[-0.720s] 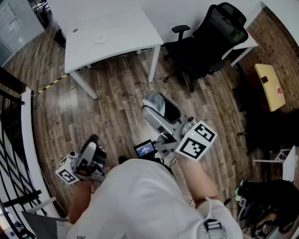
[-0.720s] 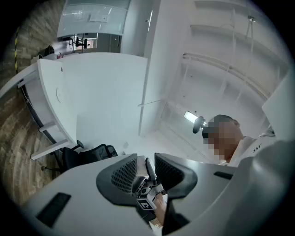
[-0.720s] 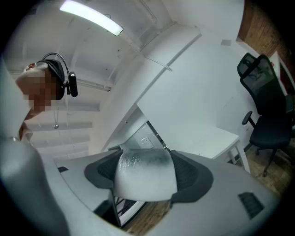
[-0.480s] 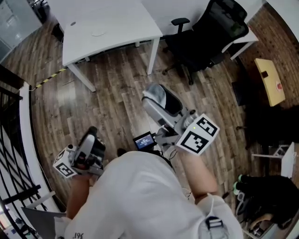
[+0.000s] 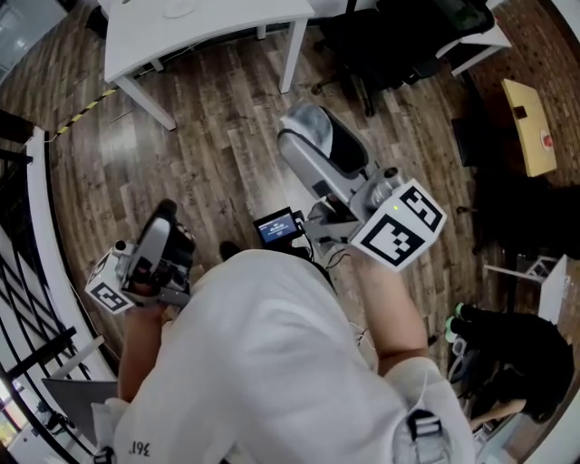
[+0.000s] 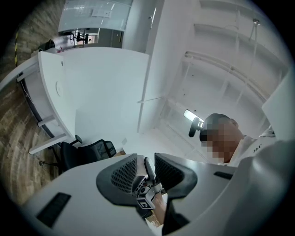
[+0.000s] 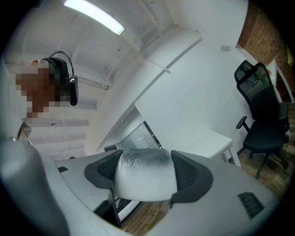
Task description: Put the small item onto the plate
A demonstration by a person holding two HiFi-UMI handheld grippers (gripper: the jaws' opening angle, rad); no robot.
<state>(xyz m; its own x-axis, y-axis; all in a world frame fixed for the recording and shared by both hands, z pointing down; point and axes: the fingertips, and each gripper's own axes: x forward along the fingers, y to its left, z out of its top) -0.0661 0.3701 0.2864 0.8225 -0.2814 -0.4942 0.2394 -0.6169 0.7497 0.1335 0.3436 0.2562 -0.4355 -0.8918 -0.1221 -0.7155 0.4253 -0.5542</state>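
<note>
Far L in head view: black railing (image 5: 27, 308) along the edge of the wood floor (image 5: 227, 118). My left gripper (image 6: 146, 165) sits low by the person's side. Its jaws are a little apart w/ nothing between the pads; thru the gap I only see the other gripper, well beyond. So L claw is released, empty.

Top L of head view: white table (image 5: 217, 27) w/ a pale round disc on it that I take for the plate (image 5: 178, 8). It's half cut off by the frame edge, can't make out detail.

Centre: the person's white shirt (image 5: 272, 362) fills the lower frame. Just above it is a small screen (image 5: 276, 227), lit blue.

R of that, my right gripper (image 7: 145, 171) is held out over the floor, marker cube toward the head cam. Its jaws stand wide and are clenched on the small item (image 7: 145, 179), a rounded whitish block, grey on top. It fills the whole gap, both pads against its sides. Item is up in the air, well apart from table & plate.

Further R: black office chair (image 5: 408, 41) near the table's end, then a yellow board (image 5: 528, 113) by the R edge.
</note>
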